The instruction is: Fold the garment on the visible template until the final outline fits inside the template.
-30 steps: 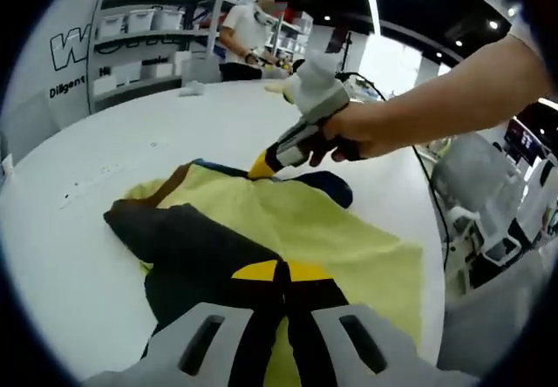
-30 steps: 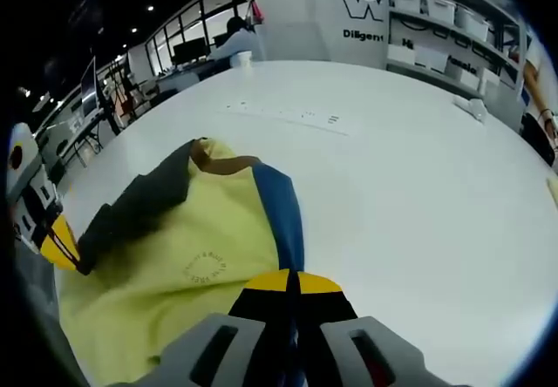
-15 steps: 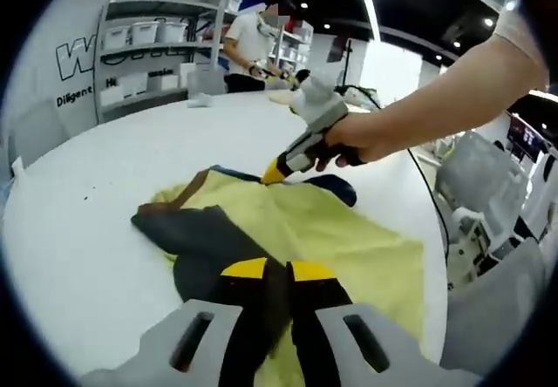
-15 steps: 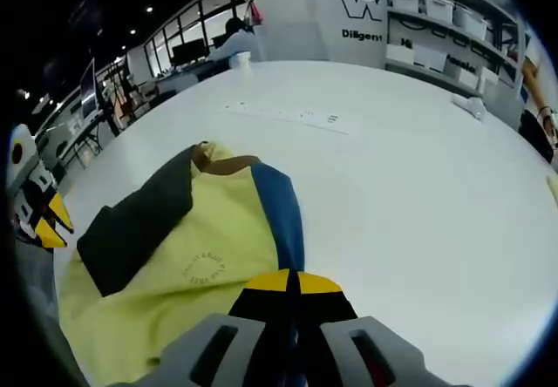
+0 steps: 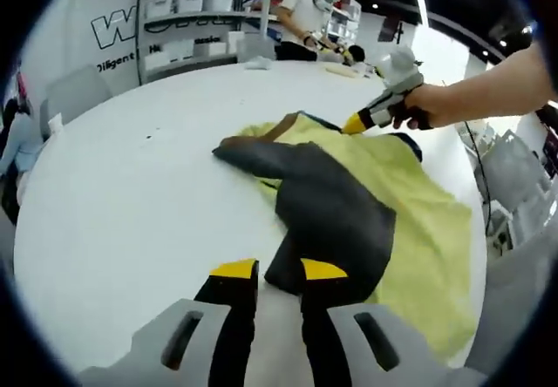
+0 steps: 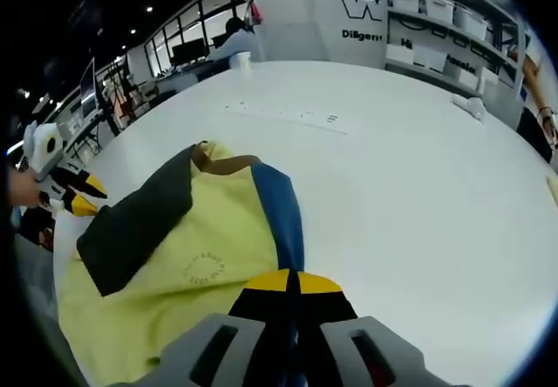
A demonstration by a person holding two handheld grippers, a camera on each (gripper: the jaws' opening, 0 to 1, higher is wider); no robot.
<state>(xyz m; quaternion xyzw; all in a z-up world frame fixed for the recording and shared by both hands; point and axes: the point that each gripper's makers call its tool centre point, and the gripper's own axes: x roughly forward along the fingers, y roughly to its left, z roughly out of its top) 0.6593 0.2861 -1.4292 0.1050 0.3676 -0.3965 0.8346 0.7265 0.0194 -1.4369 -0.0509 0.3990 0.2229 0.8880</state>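
Observation:
A yellow shirt (image 5: 410,204) (image 6: 200,256) with a brown collar lies on the white table (image 5: 131,186). Its dark sleeve (image 5: 331,204) (image 6: 131,221) is folded over the yellow body. My left gripper (image 5: 279,272) hovers just at that sleeve's near end, its jaws open and holding nothing. It also appears at the left of the right gripper view, left gripper (image 6: 80,193), with its yellow tips apart beside the dark sleeve. My right gripper (image 6: 286,284) is shut on the shirt's blue sleeve (image 6: 283,213). From the left gripper view, a hand holds the right gripper (image 5: 359,124) on the shirt's far edge.
The table (image 6: 418,195) stretches wide and bare beyond the shirt. A small white object (image 6: 471,106) lies near its far edge. Shelves with bins (image 5: 187,21) and a person (image 5: 305,21) stand behind the table. Chairs (image 5: 70,99) are at the rim.
My left gripper opened, let go of the dark sleeve and drew back from it. The sleeve now rests flat across the yellow body. The right gripper kept its hold and place.

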